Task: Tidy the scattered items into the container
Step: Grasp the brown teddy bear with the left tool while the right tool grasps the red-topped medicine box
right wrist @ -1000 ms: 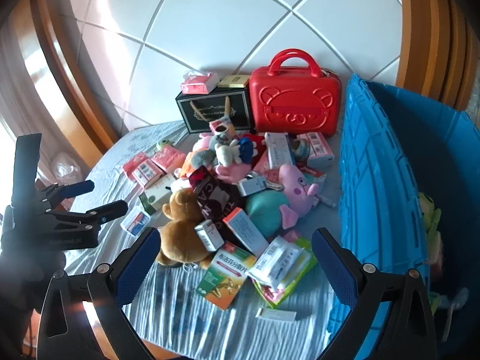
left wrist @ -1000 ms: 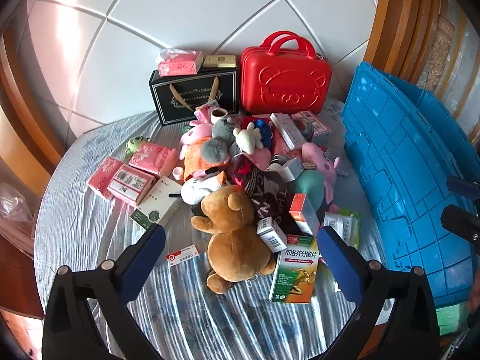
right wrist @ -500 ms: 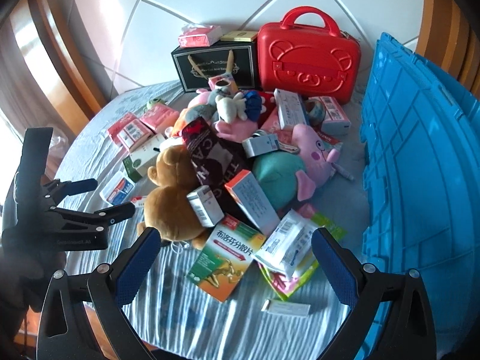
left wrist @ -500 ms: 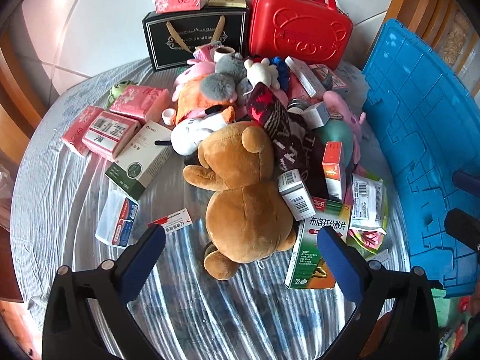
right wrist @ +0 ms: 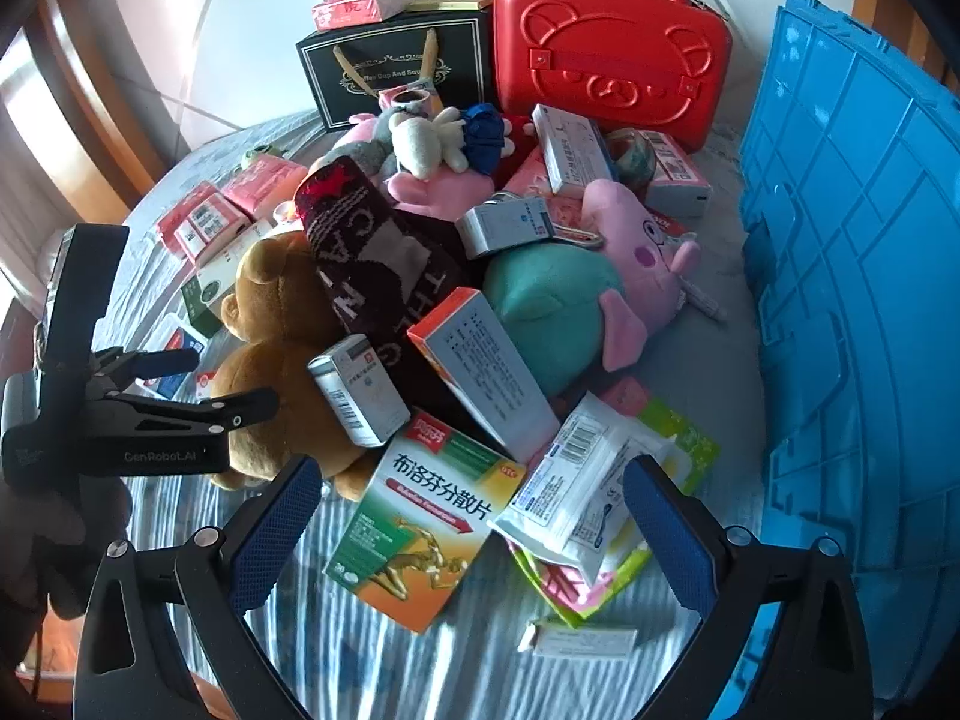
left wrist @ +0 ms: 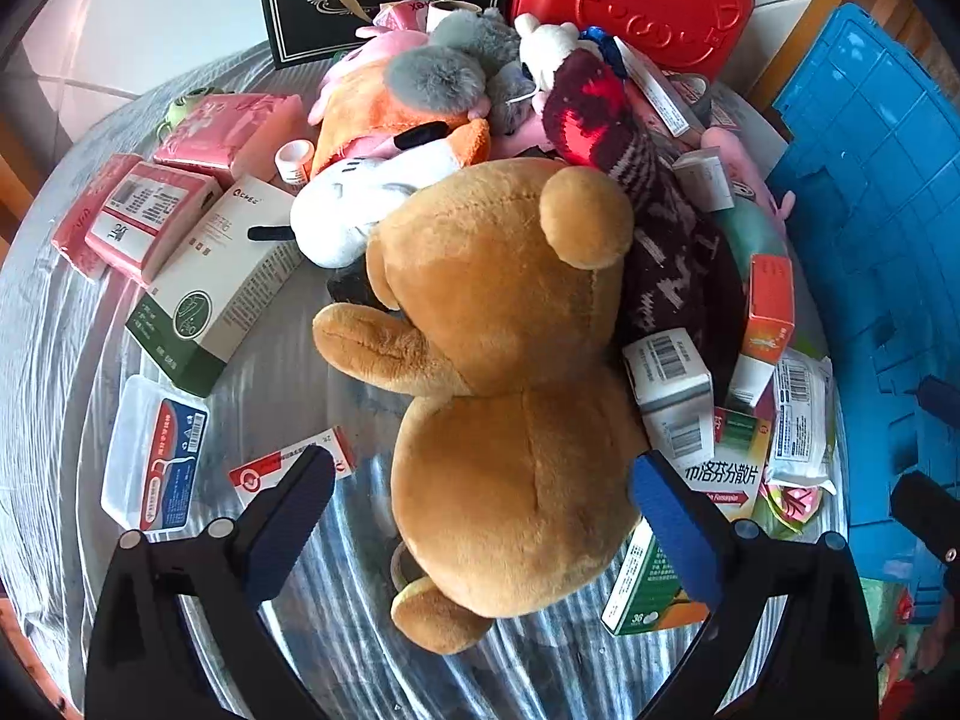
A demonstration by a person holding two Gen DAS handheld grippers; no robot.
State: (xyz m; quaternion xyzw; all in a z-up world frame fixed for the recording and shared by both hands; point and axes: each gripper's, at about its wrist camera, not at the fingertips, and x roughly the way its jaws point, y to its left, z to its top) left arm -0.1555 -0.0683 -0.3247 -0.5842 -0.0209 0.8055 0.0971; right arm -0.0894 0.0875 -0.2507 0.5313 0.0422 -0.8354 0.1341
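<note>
Striped blue-and-white cloth (right wrist: 372,654) covers the round table; white tiled wall behind. Heap of toys and medicine boxes at centre.

Left gripper (left wrist: 483,516): jaws spread wide, blue pads either side of the brown teddy bear (left wrist: 510,372), which lies face down with nothing pinching it. In the right wrist view the same gripper (right wrist: 213,384) shows from the side by the bear's back, body marked "GenRobot.AI".

Right gripper (right wrist: 471,525): jaws spread, holding nothing, above a green-and-orange box (right wrist: 420,528) printed "布洛芬分散片", "OTC" on its corner. A white sachet pack (right wrist: 576,480) with barcode overlaps its right edge.

Blue plastic crate (right wrist: 852,300) stands at the right edge of the table, well apart from the bear.

Back row: black gift bag (right wrist: 396,72) reading "Coffee Cup And Sau…", remainder hidden; red bear-embossed case (right wrist: 612,54) just beside it.

In the heap: dark knit sock (right wrist: 384,258) with partial letters "CA", "THE"; pink pig plush (right wrist: 636,240) on a teal cushion; orange-ended box (right wrist: 480,360), small print unreadable; white barcode box (right wrist: 357,387) resting against the bear.

Left of the bear: white-and-green carton (left wrist: 216,282), logo too small to read; pink tissue packs (left wrist: 144,216); clear case (left wrist: 153,456).
</note>
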